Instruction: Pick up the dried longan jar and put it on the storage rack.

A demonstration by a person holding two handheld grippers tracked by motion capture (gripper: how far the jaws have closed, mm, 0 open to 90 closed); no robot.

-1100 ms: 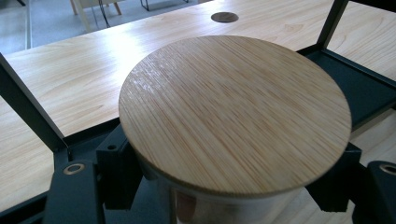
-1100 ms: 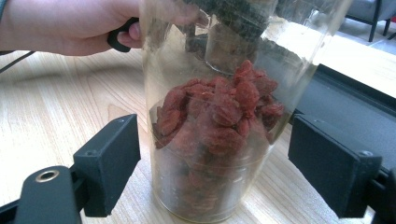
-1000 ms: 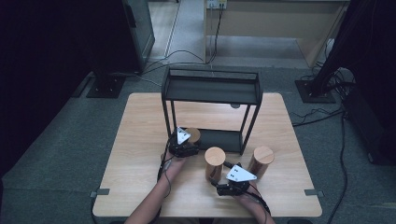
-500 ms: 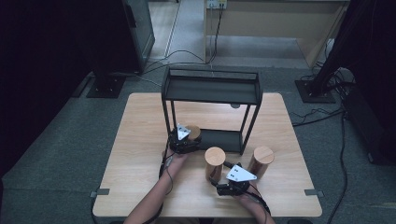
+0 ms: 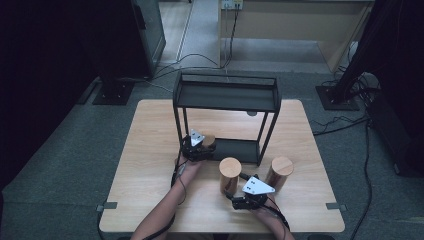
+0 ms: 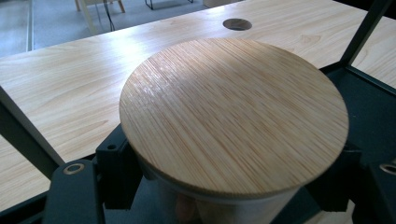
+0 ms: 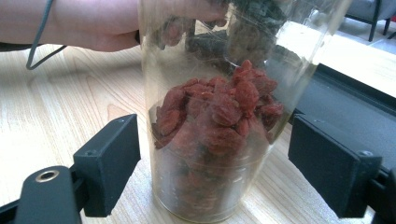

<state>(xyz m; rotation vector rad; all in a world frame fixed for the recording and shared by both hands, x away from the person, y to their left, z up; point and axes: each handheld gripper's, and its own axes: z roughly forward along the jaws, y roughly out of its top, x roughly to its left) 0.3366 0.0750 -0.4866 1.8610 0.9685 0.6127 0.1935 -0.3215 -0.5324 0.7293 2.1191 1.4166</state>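
Observation:
My left gripper [image 5: 205, 146] is shut on a glass jar with a round wooden lid [image 6: 233, 112], its jaws pressed to both sides under the lid. That jar [image 5: 209, 139] sits at the left end of the black rack's lower shelf [image 5: 240, 149]. My right gripper [image 5: 235, 194] stands open around a second jar [image 5: 230, 171] on the table. In the right gripper view this clear jar [image 7: 215, 130] holds red dried berries, and a small gap shows between each jaw and the glass. A third wooden-lidded jar [image 5: 280, 171] stands just right of it.
The black two-tier rack [image 5: 225, 95] stands at the table's middle back, its upper tray bare. A round cable hole [image 5: 251, 113] lies behind it. The person's left hand [image 7: 93, 28] reaches past the berry jar. Bare wood [image 5: 145, 165] spreads to the left.
The left gripper and its jar have edged slightly farther toward the rack. The right gripper and the two front jars have not moved.

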